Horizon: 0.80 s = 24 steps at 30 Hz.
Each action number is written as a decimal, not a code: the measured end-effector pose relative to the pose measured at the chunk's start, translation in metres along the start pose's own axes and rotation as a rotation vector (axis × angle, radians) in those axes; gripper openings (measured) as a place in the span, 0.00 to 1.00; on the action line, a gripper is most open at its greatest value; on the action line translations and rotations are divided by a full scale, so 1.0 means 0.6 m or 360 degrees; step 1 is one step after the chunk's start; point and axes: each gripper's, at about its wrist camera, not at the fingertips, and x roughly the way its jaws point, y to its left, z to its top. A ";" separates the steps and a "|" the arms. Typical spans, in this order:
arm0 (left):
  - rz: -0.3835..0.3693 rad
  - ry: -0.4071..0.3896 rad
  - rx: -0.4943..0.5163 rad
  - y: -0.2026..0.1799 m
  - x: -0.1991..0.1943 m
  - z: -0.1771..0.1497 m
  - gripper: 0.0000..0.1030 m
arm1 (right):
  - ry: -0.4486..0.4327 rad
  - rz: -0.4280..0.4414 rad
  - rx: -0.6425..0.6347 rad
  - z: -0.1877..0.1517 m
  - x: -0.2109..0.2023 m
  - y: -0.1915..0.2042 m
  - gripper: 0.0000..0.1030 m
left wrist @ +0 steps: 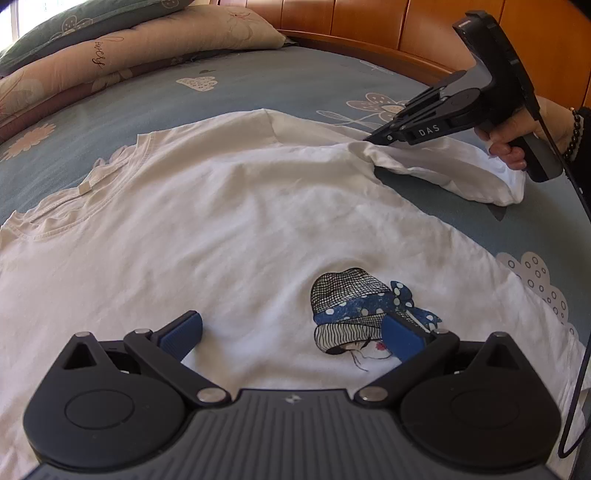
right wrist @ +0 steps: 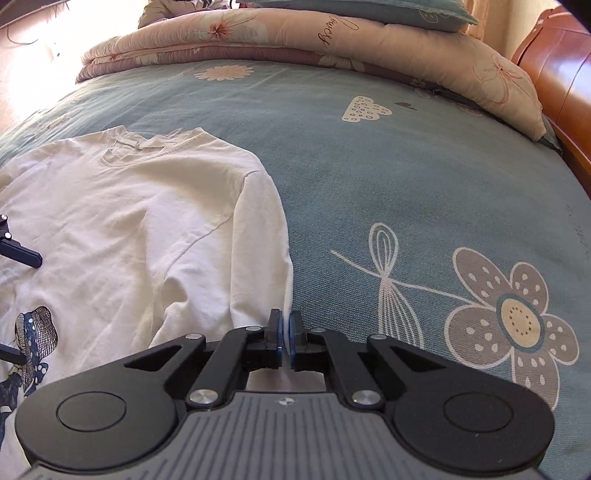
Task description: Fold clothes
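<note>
Bed (left wrist: 295,85) with a blue-grey flower-print sheet fills both views; wooden headboard (left wrist: 406,26) upper right of the left wrist view.
Folded pink floral quilt (right wrist: 258,40) with a blue-green pillow (right wrist: 369,11) stacked on it along the top of the right wrist view; the pillow is cut off by the frame edge.
White cotton T-shirt (left wrist: 221,221) with a hat-and-blue-scarf print lies flat, front up, mid-bed; collar toward the left in the left wrist view, lower hem hidden under the gripper body.
Left hand-held gripper (left wrist: 291,332), bottom of frame: jaws wide apart over the shirt, one blue pad (left wrist: 184,332) on bare fabric, the other overlapping the print.
Right hand-held gripper (right wrist: 284,332): jaws closed, tips at the sleeve edge (right wrist: 258,295). In the left wrist view it pinches the bunched sleeve, upper right; hand (left wrist: 517,136) on the grip, partly cut off.
</note>
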 end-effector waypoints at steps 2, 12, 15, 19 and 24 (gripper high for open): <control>-0.0006 0.0000 -0.0007 0.002 -0.001 0.000 0.99 | -0.0019 -0.0108 -0.0060 0.006 -0.002 0.011 0.03; -0.0006 -0.0014 -0.0005 0.004 -0.001 -0.005 0.99 | -0.0018 -0.0398 -0.0037 0.053 0.043 -0.031 0.03; -0.0015 -0.0014 -0.0002 0.006 -0.001 -0.005 0.99 | 0.0026 -0.0433 -0.0020 0.054 0.056 -0.031 0.06; -0.0022 -0.0031 0.0002 0.007 -0.001 -0.008 0.99 | -0.0078 -0.0399 0.0059 0.067 0.028 -0.032 0.23; -0.0017 -0.0041 0.0006 0.006 0.000 -0.009 0.99 | -0.0218 -0.0024 0.0251 0.116 0.022 -0.015 0.32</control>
